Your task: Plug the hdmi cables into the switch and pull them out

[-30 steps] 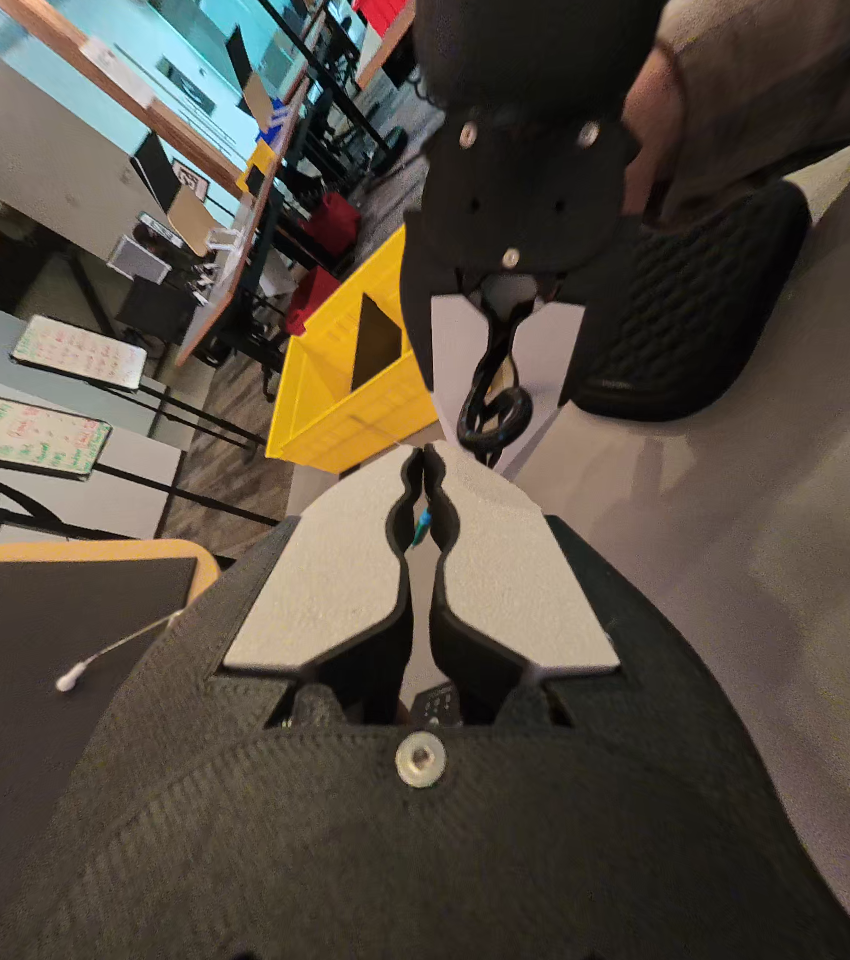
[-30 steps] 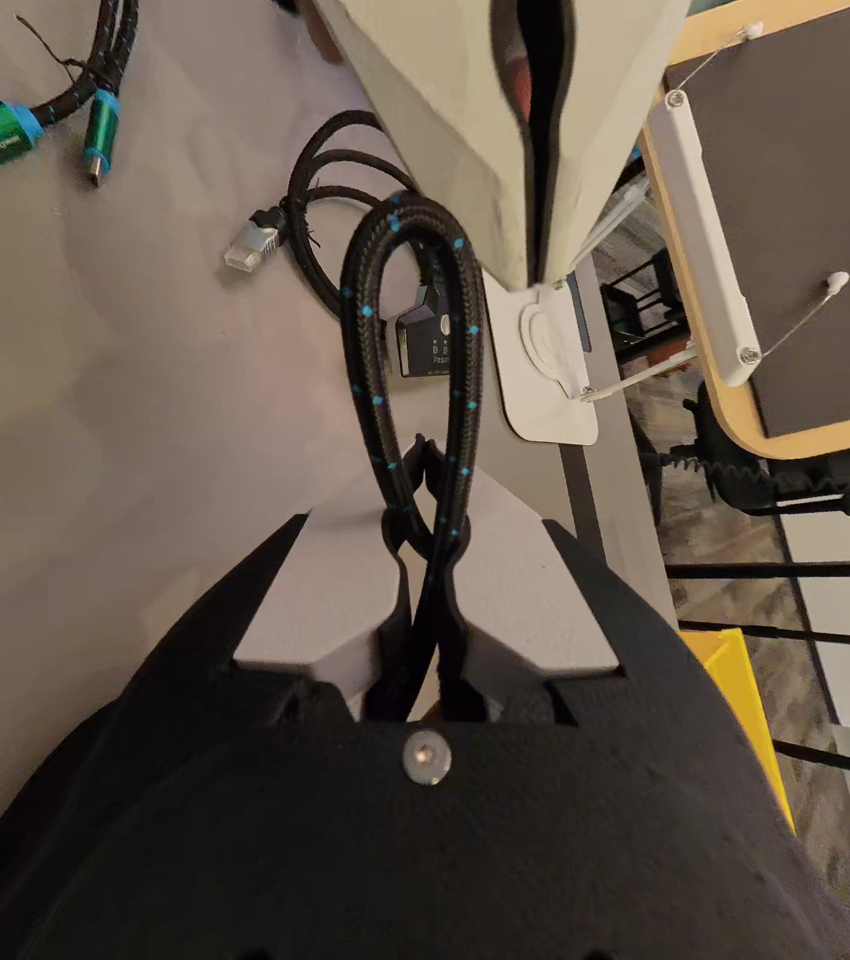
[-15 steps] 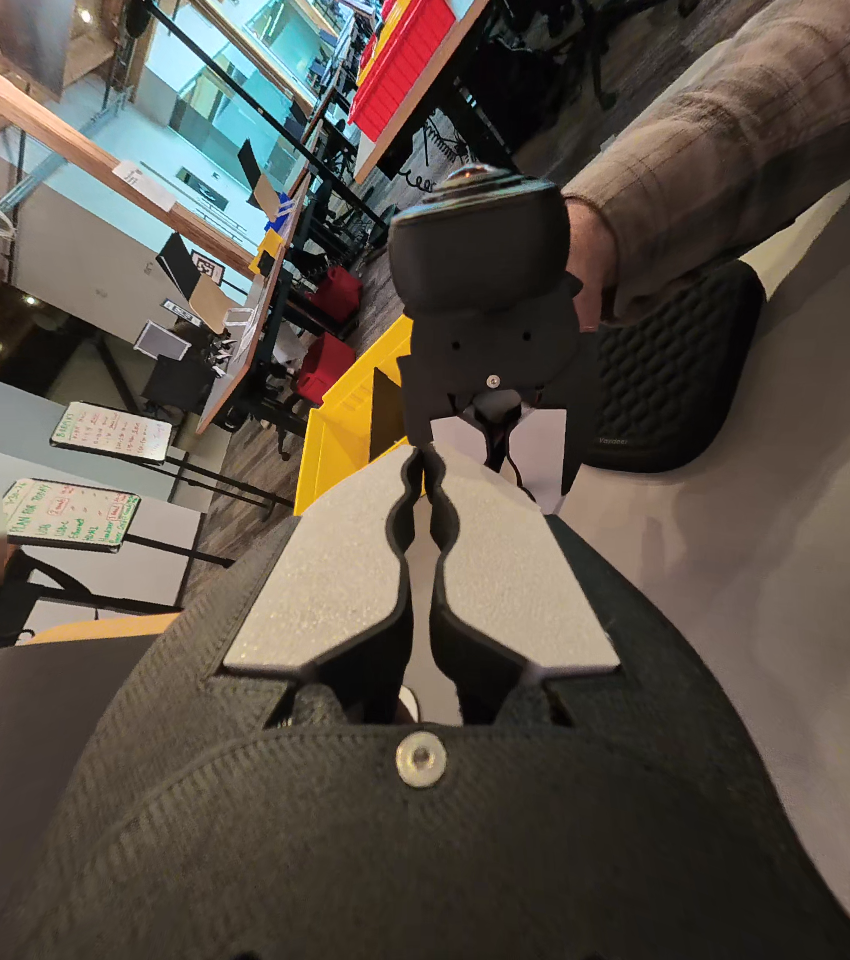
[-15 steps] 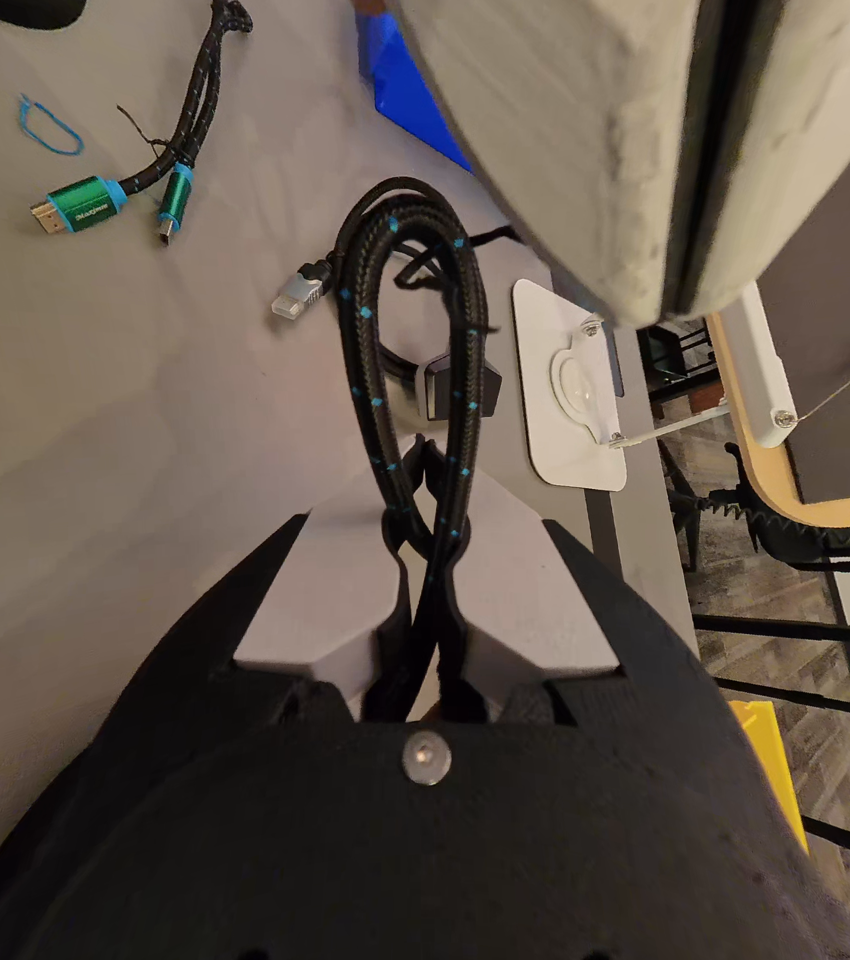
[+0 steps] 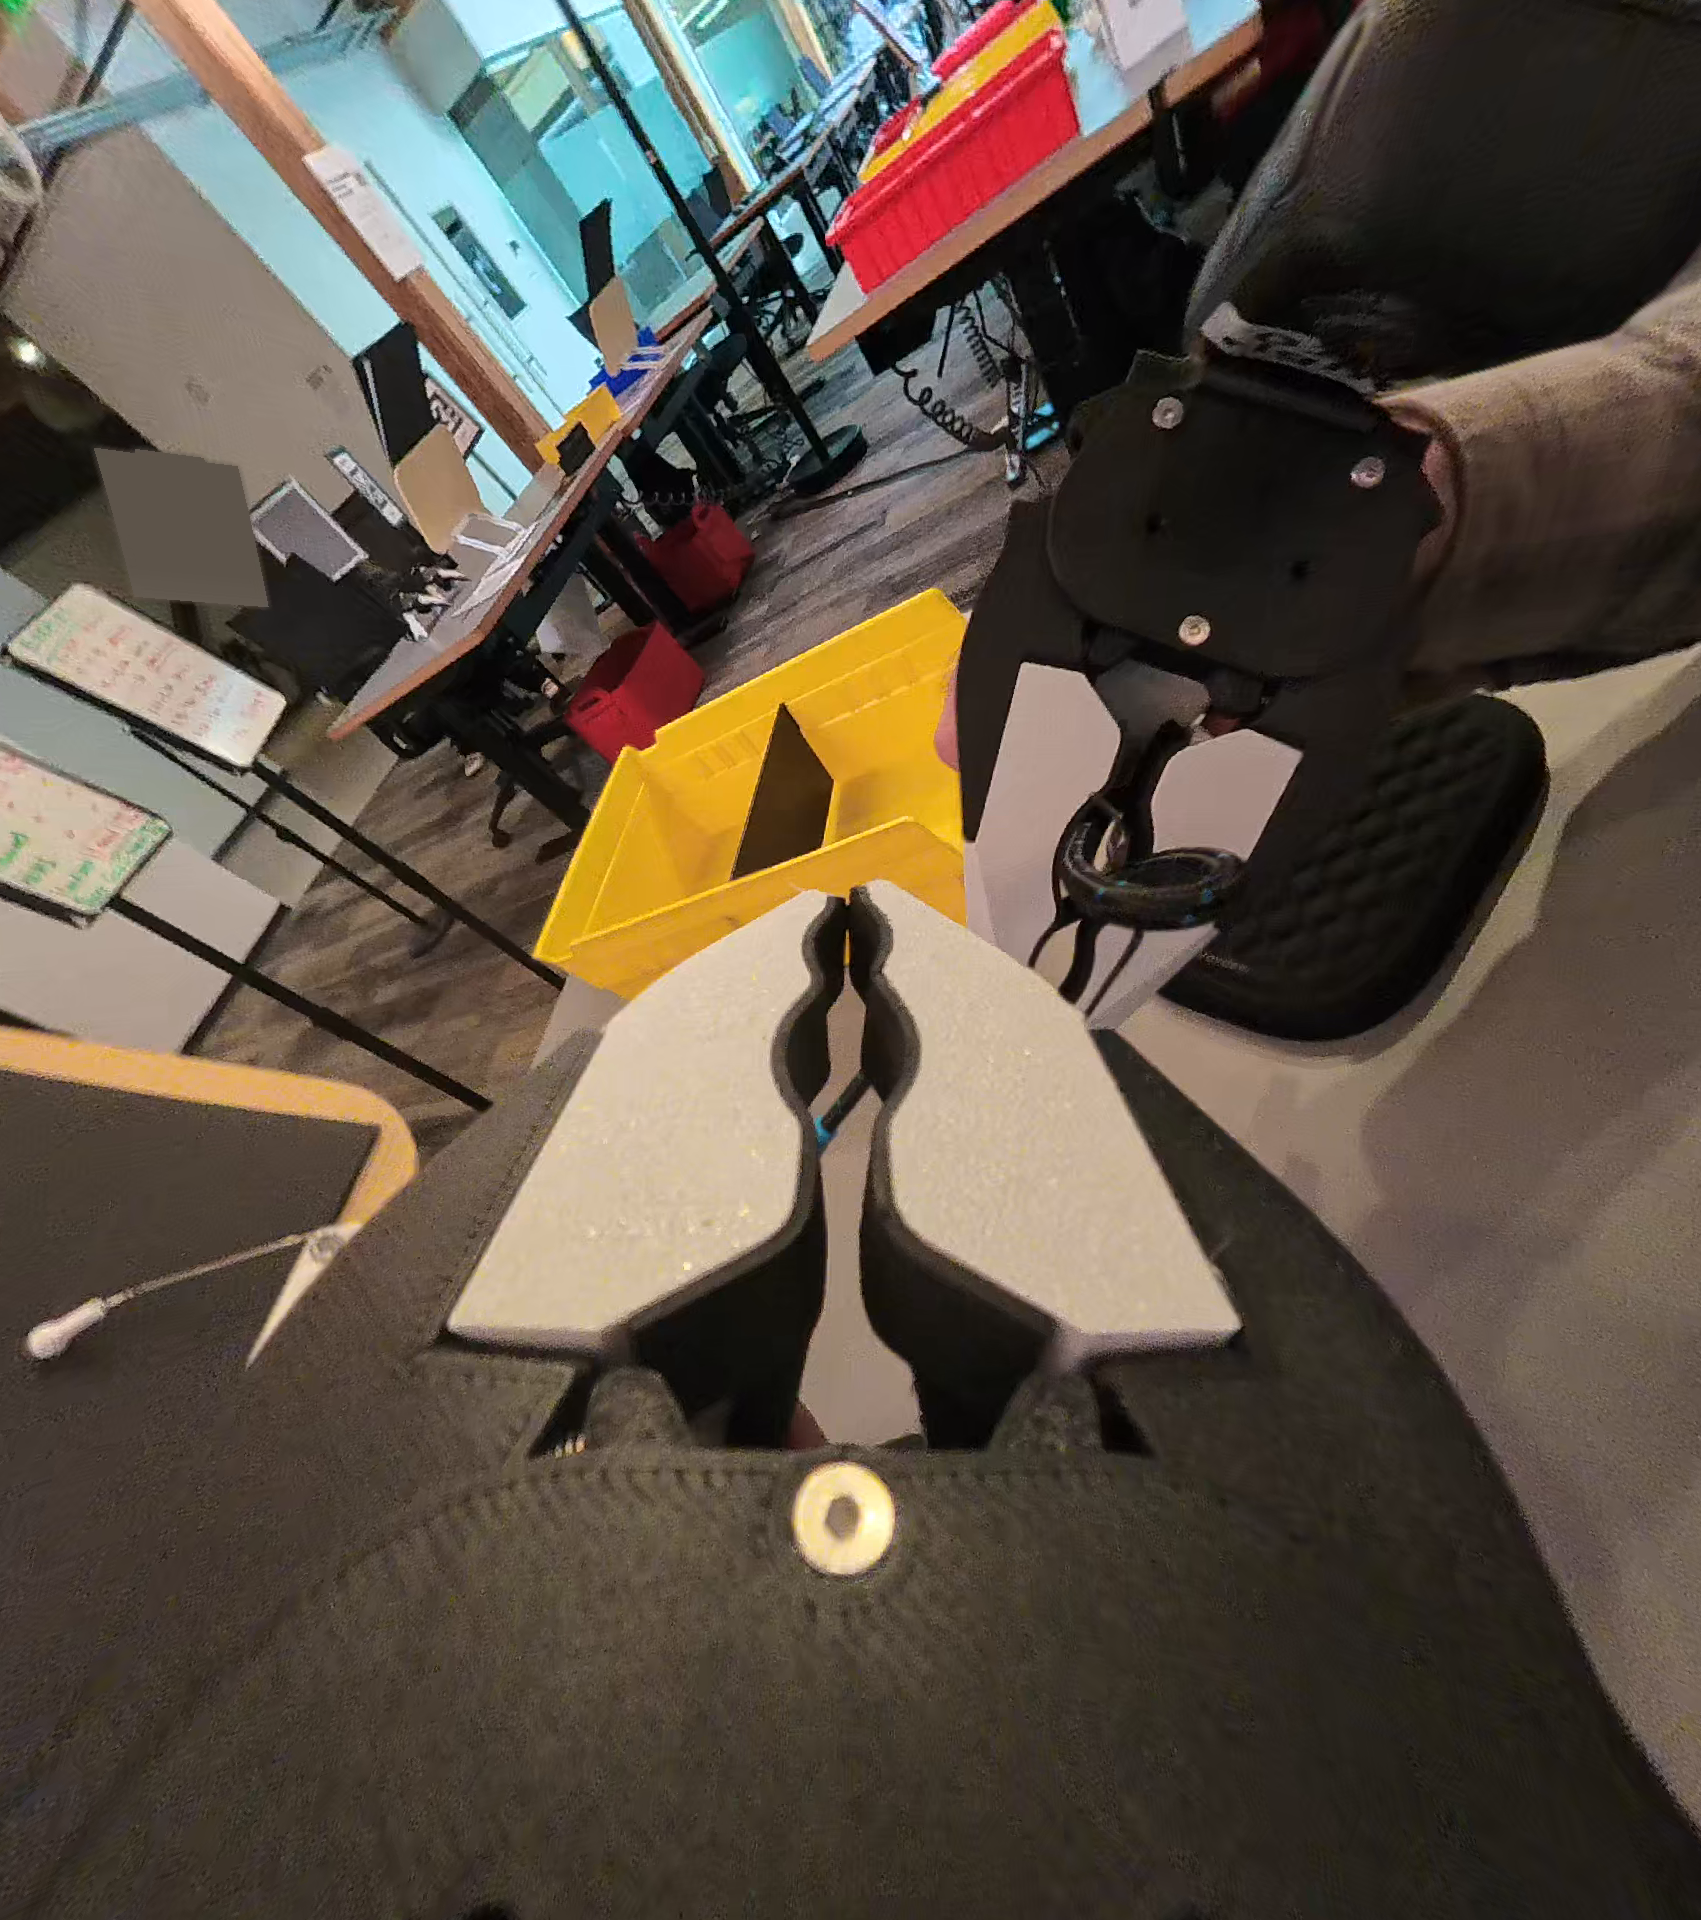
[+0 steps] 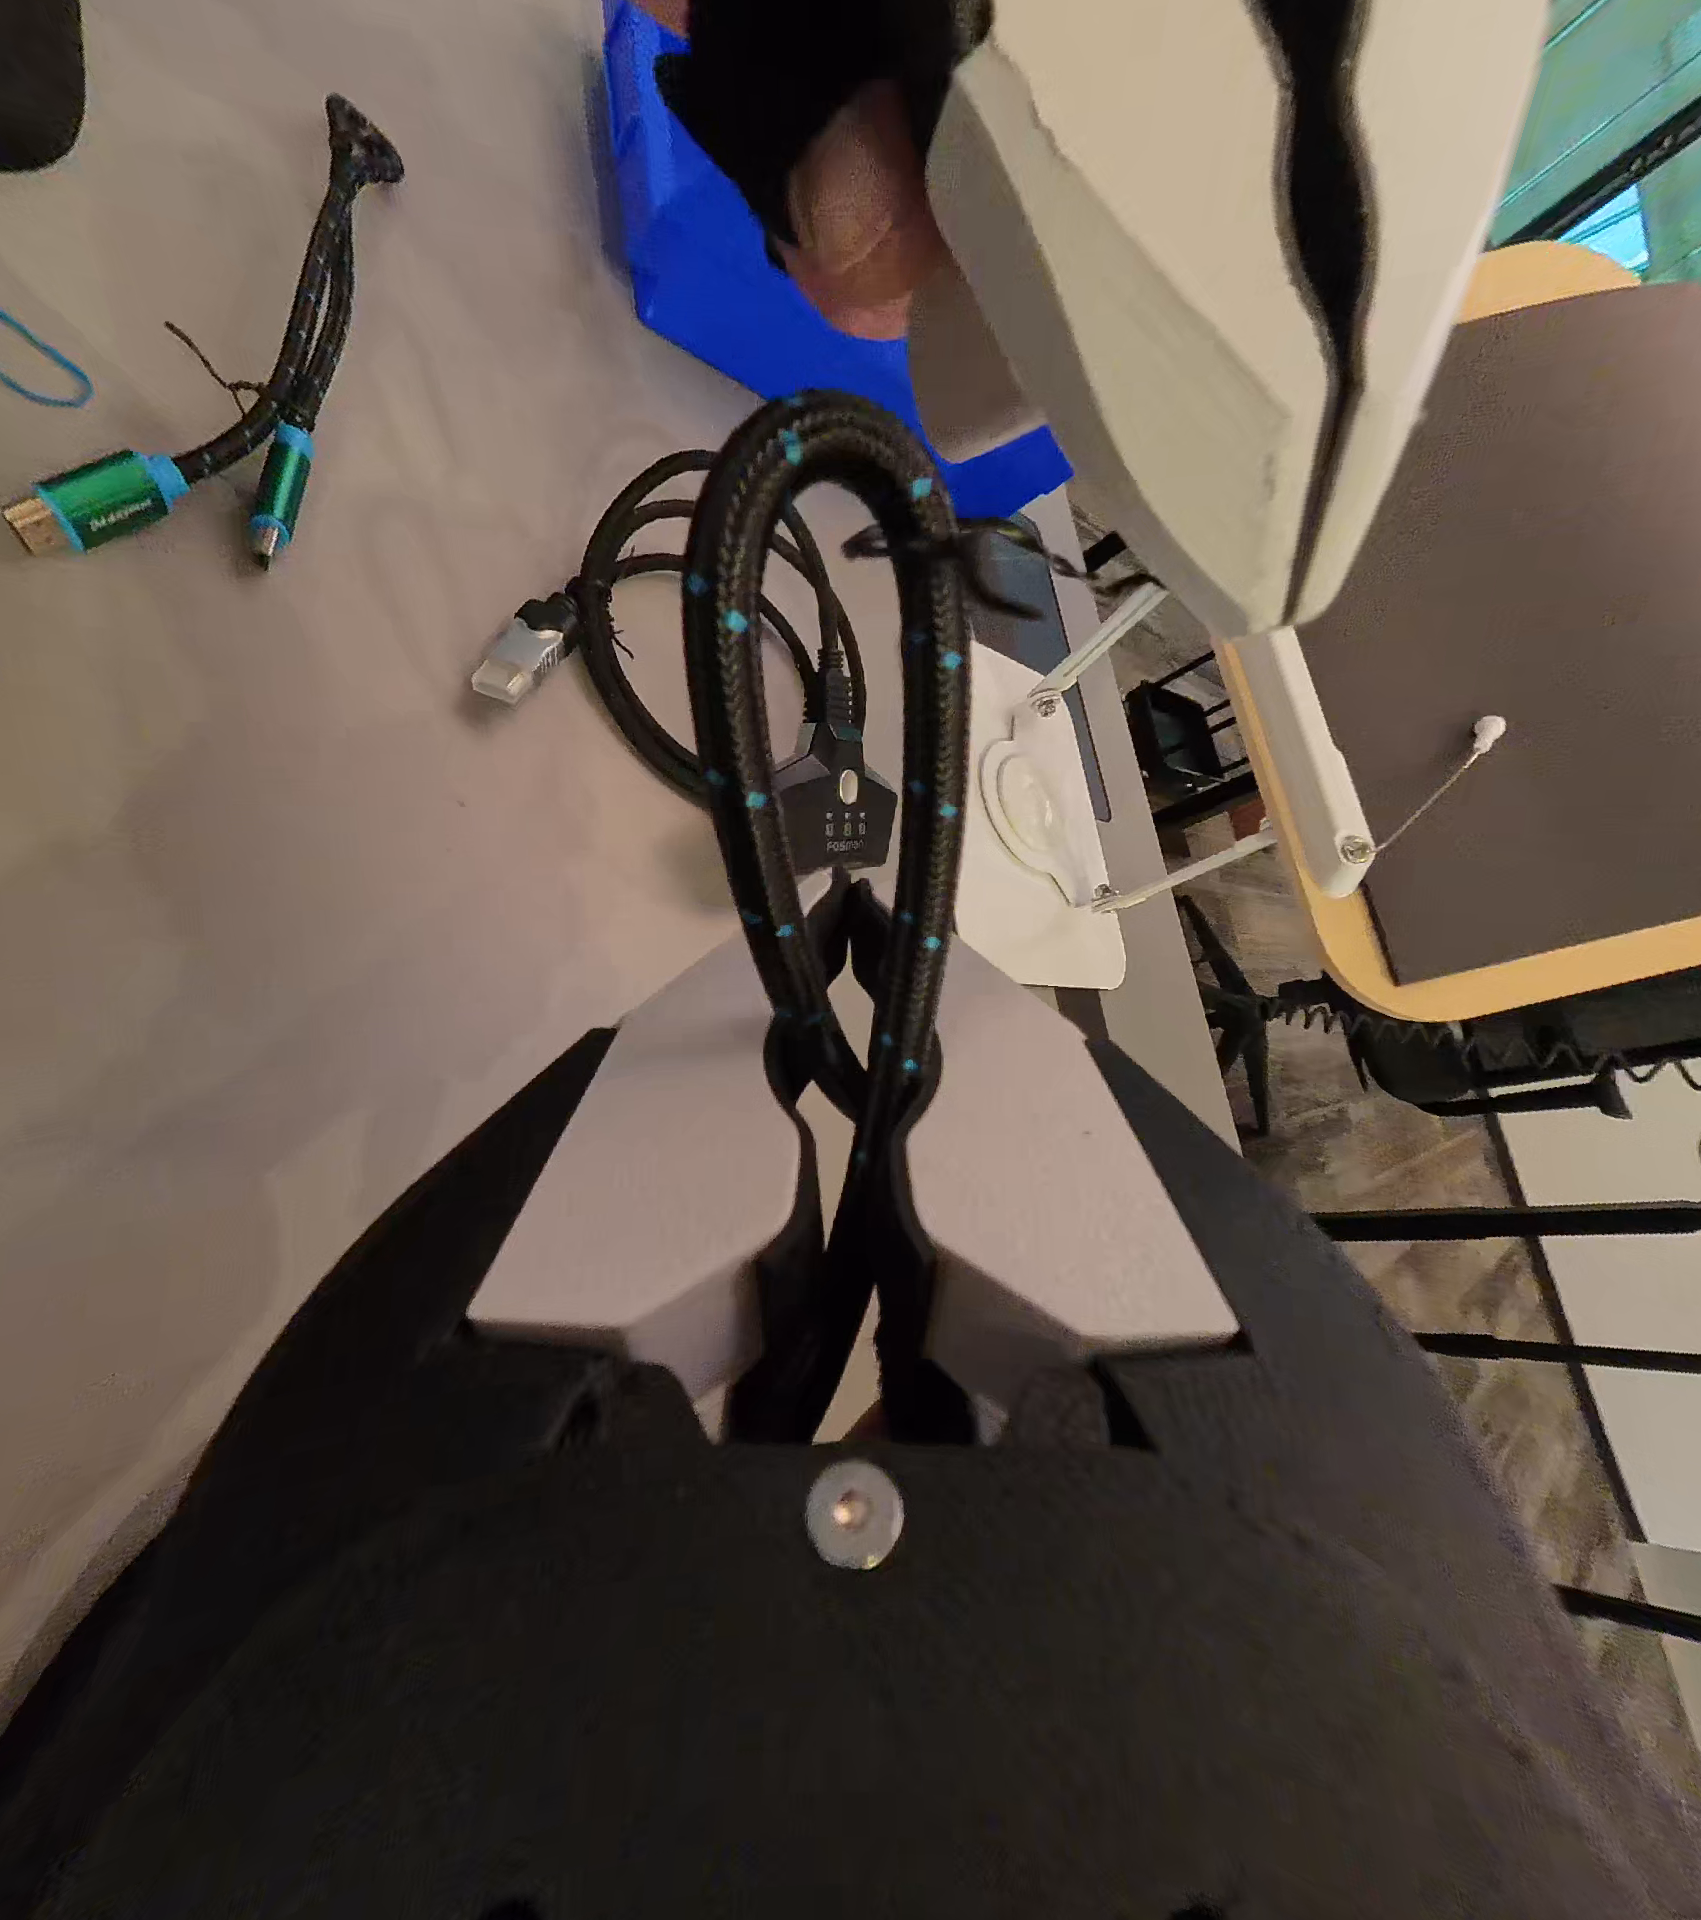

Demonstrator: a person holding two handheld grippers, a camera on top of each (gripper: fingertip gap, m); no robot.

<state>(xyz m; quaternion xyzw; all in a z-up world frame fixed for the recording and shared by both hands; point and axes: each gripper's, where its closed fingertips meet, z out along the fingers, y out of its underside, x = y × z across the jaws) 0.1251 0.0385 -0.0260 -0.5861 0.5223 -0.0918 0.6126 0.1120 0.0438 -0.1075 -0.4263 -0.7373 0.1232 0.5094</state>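
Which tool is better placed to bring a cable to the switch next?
Likely the right tool: it is already shut on the braided HDMI cable, above the switch. The left tool looks shut with no cable.

Each gripper has a black, rough-looking body with one round silver screw in the middle near the camera. The left gripper (image 5: 848,920) and the right gripper (image 6: 851,904) both have two flat pale grey fingers with wavy black inner edges. The person's sleeve (image 5: 1594,499) is brownish grey cloth with thin crossing lines.
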